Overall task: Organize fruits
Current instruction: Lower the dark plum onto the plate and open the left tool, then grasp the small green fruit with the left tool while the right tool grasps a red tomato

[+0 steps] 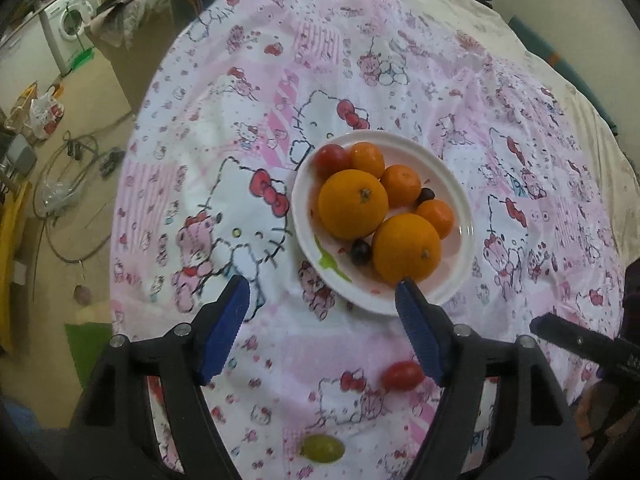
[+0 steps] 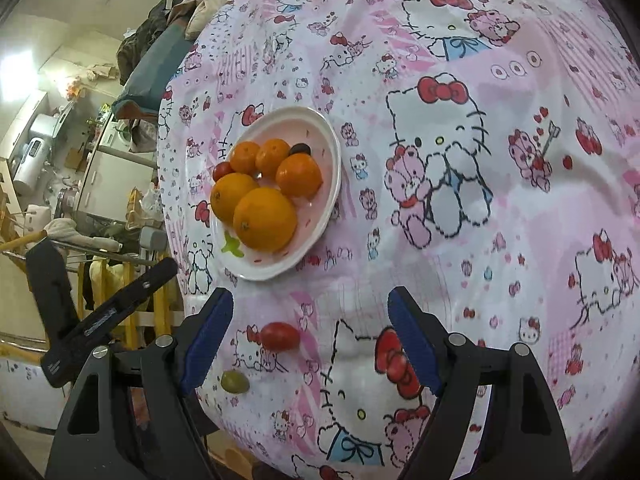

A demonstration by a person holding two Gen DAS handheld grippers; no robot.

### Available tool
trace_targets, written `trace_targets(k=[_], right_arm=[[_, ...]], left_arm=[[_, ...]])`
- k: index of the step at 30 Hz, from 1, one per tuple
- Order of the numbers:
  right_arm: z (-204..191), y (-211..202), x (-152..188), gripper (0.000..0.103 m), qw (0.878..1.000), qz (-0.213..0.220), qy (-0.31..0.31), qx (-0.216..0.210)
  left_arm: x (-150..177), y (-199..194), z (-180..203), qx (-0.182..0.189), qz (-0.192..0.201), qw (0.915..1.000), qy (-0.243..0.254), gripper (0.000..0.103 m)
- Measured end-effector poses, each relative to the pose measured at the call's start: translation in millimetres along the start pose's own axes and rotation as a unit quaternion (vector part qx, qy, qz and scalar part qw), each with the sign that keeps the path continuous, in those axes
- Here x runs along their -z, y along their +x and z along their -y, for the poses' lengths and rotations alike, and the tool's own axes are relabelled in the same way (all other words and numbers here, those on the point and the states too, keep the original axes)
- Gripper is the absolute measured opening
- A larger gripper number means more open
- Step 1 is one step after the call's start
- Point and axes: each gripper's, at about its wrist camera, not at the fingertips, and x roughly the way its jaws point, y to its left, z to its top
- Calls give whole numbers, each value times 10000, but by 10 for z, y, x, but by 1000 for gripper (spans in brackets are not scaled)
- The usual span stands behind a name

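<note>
A white plate (image 1: pixel 460 200) on the Hello Kitty cloth holds two big oranges (image 1: pixel 353 203), three small mandarins, a red tomato (image 1: pixel 331 159) and two dark grapes (image 1: pixel 360 251). It also shows in the right wrist view (image 2: pixel 330 136). A loose red tomato (image 1: pixel 402 375) (image 2: pixel 280 336) and a green grape (image 1: pixel 323 448) (image 2: pixel 235 382) lie on the cloth nearer me. My left gripper (image 1: pixel 322 286) is open and empty, hovering just short of the plate. My right gripper (image 2: pixel 310 298) is open and empty, above the cloth, the tomato between its fingers' span.
The cloth-covered table (image 1: pixel 360 60) drops off at its left edge to a cluttered floor with cables (image 1: pixel 68 184) and a washing machine (image 1: pixel 68 28). The left gripper's body (image 2: pixel 100 312) shows at the right wrist view's left side.
</note>
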Motion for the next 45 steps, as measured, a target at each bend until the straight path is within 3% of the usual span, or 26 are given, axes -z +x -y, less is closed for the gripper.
trace_targets(k=[9, 18, 22, 32, 37, 45], right_arm=[[-29, 41, 242, 82, 9998, -122, -57, 167], [-86, 142, 256, 82, 9995, -227, -138, 172], [-89, 161, 271, 82, 9993, -263, -161, 207], [-111, 116, 259, 82, 9995, -208, -187, 136], [-128, 110, 263, 82, 9995, -220, -198, 125], [-148, 158, 279, 82, 9992, -296, -213, 134]], left_arm=[[488, -275, -95, 89, -44, 9995, 284, 72], [1083, -83, 42, 227, -766, 9942, 714, 72], [1153, 32, 117, 72, -836, 9929, 844, 67], [1239, 228, 256, -211, -1078, 9858, 1274, 35], [1237, 277, 257, -155, -1147, 9853, 1258, 28], [1180, 204, 184, 61, -1087, 9883, 1066, 25]])
